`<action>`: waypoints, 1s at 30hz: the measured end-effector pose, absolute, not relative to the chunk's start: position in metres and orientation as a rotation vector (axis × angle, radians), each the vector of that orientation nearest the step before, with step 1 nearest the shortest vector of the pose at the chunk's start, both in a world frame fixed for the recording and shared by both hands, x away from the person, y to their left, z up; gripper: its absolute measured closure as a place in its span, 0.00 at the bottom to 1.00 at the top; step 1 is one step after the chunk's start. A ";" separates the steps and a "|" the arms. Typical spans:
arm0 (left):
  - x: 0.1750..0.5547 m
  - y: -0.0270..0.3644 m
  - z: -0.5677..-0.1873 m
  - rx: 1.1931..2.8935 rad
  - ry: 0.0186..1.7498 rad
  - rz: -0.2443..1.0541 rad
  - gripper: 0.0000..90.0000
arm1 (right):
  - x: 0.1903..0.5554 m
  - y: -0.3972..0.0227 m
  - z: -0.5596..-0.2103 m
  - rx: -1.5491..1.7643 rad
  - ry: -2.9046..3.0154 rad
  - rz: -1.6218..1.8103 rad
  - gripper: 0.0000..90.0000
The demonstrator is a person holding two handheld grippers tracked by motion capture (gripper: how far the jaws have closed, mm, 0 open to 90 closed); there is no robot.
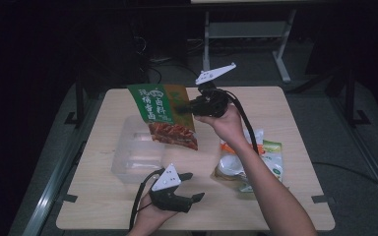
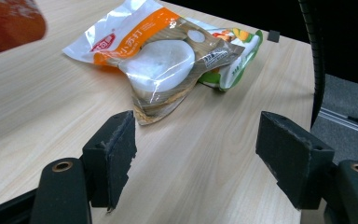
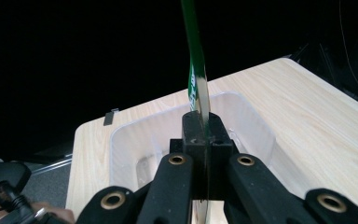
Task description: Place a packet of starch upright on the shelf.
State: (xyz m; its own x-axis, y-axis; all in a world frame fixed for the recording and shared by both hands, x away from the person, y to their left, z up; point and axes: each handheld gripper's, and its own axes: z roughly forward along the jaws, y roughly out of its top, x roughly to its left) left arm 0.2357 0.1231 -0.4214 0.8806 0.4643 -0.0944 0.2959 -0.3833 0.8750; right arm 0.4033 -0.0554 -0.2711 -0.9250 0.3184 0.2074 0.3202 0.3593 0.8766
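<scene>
Above the clear plastic bin (image 1: 137, 156), which holds nothing we can see, our right gripper (image 1: 186, 107) pinches a glossy green snack bag (image 1: 165, 115) edge-on. Right of the bin lie crinkled pouches (image 2: 168, 56); our left gripper (image 1: 189, 187) rests near them, jaws spread wide.

L hand-held gripper (image 1: 193, 188): blk body; grey tri plate; blk cable | R hand-held gripper (image 1: 186, 109): same; brass rivets
</scene>
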 end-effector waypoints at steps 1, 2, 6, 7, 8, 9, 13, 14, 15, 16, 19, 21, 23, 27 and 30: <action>0.236 0.123 -0.421 1.999 0.550 0.203 0.31 | 0.404 -0.054 -0.271 -0.602 -2.593 -1.669 1.00; 0.235 0.123 -0.422 1.999 0.550 0.203 0.31 | 0.405 -0.053 -0.270 -0.597 -2.597 -1.669 1.00; 0.236 0.125 -0.421 2.001 0.551 0.201 0.31 | 0.411 -0.046 -0.269 -0.601 -2.592 -1.678 1.00; 0.237 0.125 -0.421 1.999 0.549 0.207 0.31 | 0.412 -0.045 -0.269 -0.603 -2.591 -1.676 1.00; 0.237 0.126 -0.421 1.995 0.555 0.207 0.31 | 0.414 -0.043 -0.269 -0.603 -2.593 -1.673 1.00; 0.237 0.127 -0.421 1.995 0.557 0.210 0.31 | 0.415 -0.041 -0.268 -0.606 -2.596 -1.669 1.00; 0.237 0.128 -0.421 1.988 0.574 0.203 0.31 | 0.421 -0.031 -0.268 -0.593 -2.601 -1.674 1.00; 0.237 0.128 -0.421 1.986 0.578 0.202 0.31 | 0.422 -0.030 -0.268 -0.593 -2.600 -1.671 1.00; 0.237 0.129 -0.421 1.990 0.573 0.209 0.31 | 0.424 -0.028 -0.268 -0.592 -2.602 -1.667 1.00; 0.238 0.130 -0.421 2.002 0.563 0.220 0.31 | 0.426 -0.026 -0.269 -0.592 -2.603 -1.664 1.00; 0.237 0.131 -0.420 2.003 0.566 0.221 0.31 | 0.429 -0.020 -0.269 -0.590 -2.602 -1.655 1.00; 0.237 0.131 -0.421 2.006 0.565 0.224 0.31 | 0.432 -0.016 -0.269 -0.589 -2.597 -1.654 1.00; 0.236 0.131 -0.421 2.003 0.569 0.222 0.31 | 0.435 -0.011 -0.269 -0.579 -2.603 -1.663 1.00; 0.236 0.132 -0.420 2.000 0.572 0.222 0.31 | 0.439 -0.001 -0.271 -0.581 -2.599 -1.657 1.00; 0.236 0.132 -0.421 1.997 0.573 0.218 0.31 | 0.443 0.007 -0.275 -0.583 -2.596 -1.653 1.00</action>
State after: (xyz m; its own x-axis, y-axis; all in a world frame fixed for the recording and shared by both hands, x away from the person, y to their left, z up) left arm 0.2355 0.1319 -0.4207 0.8710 0.4831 -0.0890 0.3014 -0.3827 0.8733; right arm 0.4435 0.0072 -0.2751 -0.9308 0.3036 0.2037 0.3130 0.3738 0.8731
